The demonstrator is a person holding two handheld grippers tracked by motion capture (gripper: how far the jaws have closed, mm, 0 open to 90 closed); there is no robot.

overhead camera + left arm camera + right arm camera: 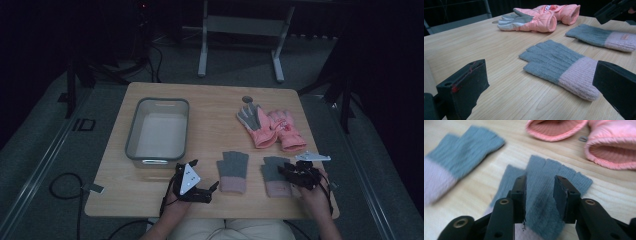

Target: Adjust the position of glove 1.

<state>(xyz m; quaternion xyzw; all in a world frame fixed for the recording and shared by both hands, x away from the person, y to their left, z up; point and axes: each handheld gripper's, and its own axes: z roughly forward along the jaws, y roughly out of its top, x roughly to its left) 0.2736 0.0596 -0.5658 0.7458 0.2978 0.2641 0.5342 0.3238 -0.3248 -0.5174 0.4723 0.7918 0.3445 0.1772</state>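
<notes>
We hold our left gripper point(212, 189) low at the near edge with its jaws spread wide and nothing between them, its grey plate facing up and our left hand point(175, 202) behind it. Our right gripper point(286, 170) points forward and down, jaws partly parted a narrow gap, pads not pressing on anything. Our right hand point(315, 197) grips it from behind, forearm coming in from the bottom.
</notes>
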